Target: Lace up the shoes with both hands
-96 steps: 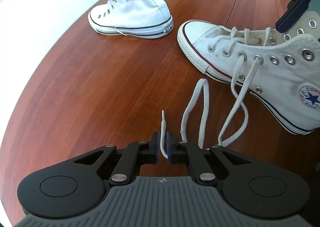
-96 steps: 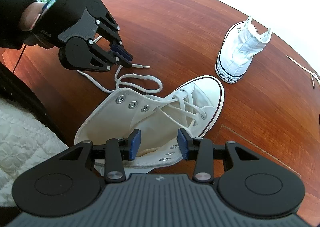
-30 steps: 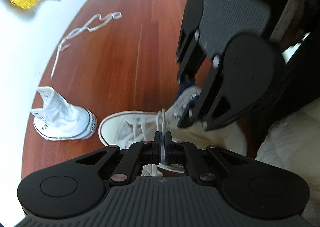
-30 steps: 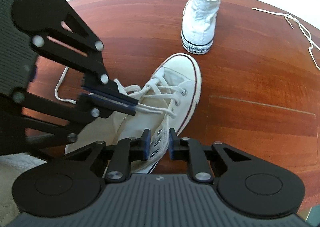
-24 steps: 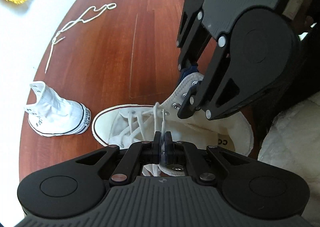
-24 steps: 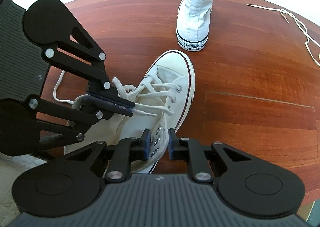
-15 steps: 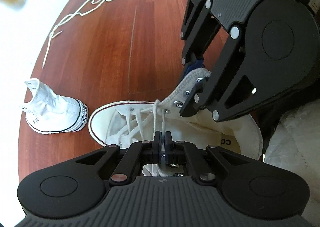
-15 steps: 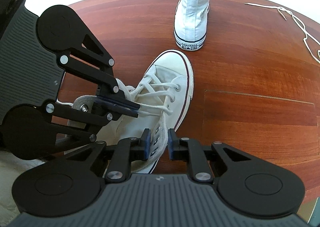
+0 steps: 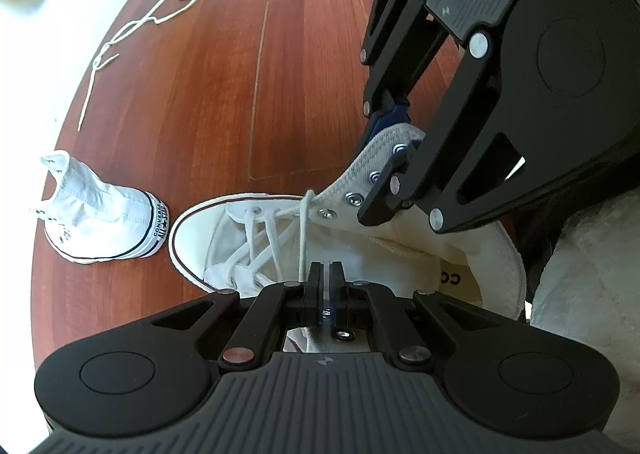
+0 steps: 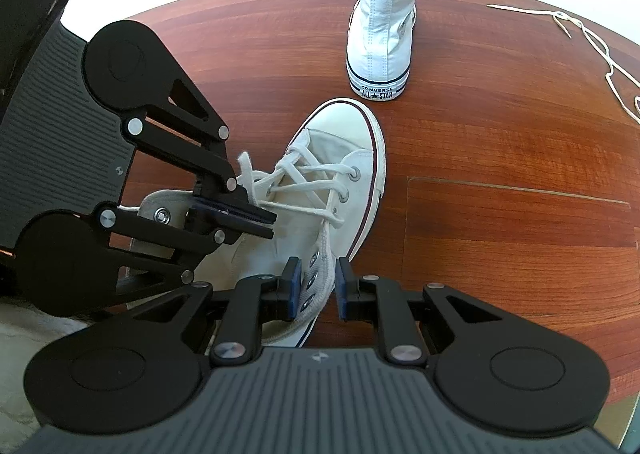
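Lace (image 9: 303,230) is soft and limp, best held near its stiff tip; left gripper (image 9: 325,278) pinches it, right gripper (image 10: 315,286) clamps the shoe's (image 10: 340,142) floppy eyelet flap.

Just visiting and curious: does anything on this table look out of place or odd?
A loose white shoelace lies tangled near the table edge, in no shoe. The small white shoe stands with no lace.
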A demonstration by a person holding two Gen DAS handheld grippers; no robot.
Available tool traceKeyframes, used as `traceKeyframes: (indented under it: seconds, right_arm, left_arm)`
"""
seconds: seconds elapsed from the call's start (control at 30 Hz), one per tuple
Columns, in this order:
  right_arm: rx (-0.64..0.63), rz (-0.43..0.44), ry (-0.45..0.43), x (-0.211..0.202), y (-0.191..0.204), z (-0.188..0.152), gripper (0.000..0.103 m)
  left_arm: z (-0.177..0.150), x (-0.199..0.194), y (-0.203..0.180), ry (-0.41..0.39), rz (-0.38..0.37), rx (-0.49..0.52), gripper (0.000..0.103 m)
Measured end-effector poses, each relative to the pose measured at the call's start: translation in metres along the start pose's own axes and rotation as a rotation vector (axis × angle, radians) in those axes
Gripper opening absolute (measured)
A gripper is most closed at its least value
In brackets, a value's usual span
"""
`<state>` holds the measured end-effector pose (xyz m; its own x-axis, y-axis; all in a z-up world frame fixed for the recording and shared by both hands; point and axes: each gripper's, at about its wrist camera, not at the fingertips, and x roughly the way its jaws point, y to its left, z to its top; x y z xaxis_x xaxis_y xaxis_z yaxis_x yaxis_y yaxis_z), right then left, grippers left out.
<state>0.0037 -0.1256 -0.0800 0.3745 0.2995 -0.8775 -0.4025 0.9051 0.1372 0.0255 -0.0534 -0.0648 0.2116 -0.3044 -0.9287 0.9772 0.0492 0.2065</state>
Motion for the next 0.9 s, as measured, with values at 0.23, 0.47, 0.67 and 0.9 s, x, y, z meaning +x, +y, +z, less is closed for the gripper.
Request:
traceKeyframes:
  seconds: [0.23,0.47,0.67,0.9]
  right_arm:
    - [-0.009,-0.001,0.002,0.0,0.001,0.001,0.019]
    - [-0.027,0.001,0.002,0.0,0.003,0.003,0.019]
    - [-0.028,0.005,0.002,-0.001,0.003,0.003,0.019]
    - [-0.022,0.008,-0.004,-0.001,0.003,0.002,0.019]
  left_arm:
    - [-0.004,-0.008,-0.001,-0.02,0.014,-0.007,0.003]
    - [-0.009,-0.02,0.005,-0.039,0.005,-0.013,0.007]
    - [-0.007,-0.028,0.006,-0.063,0.032,0.036,0.031]
    - [-0.01,-0.03,0.012,-0.058,0.007,0.123,0.032]
